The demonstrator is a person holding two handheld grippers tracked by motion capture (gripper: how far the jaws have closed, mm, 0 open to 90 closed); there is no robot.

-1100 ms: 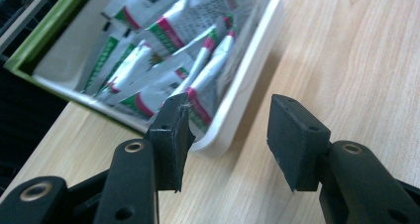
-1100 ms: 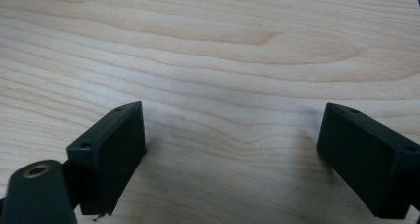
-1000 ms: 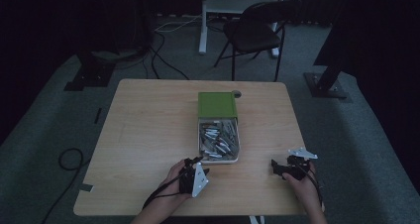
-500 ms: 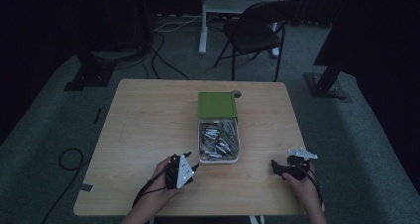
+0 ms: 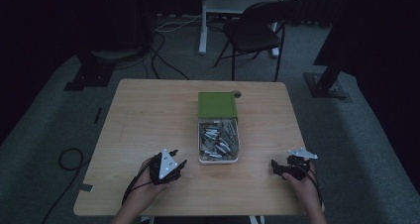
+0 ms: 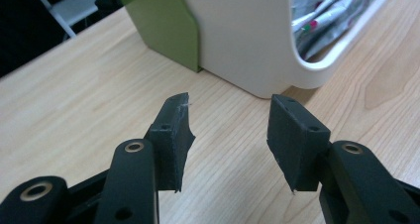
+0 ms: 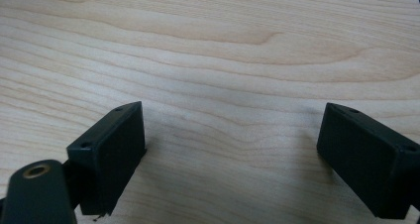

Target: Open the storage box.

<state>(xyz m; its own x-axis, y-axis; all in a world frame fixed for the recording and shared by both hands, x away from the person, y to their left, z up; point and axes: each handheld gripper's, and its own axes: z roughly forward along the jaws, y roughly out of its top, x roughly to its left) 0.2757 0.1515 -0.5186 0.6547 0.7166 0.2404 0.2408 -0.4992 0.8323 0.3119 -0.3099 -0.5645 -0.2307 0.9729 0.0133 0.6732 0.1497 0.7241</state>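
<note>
On the wooden table (image 5: 148, 115), both the left gripper (image 6: 229, 119) and right gripper (image 7: 233, 149) gape empty near the white bin (image 6: 247, 40).

The high view is being kept dim, with the floor (image 5: 44, 135) and room swallowed in near-black and the table (image 5: 148, 115) lit only faintly. Both gripper views are being lit brightly from above. Soft shadows are being cast under the jaws, and the wood grain is being blurred slightly.
</note>
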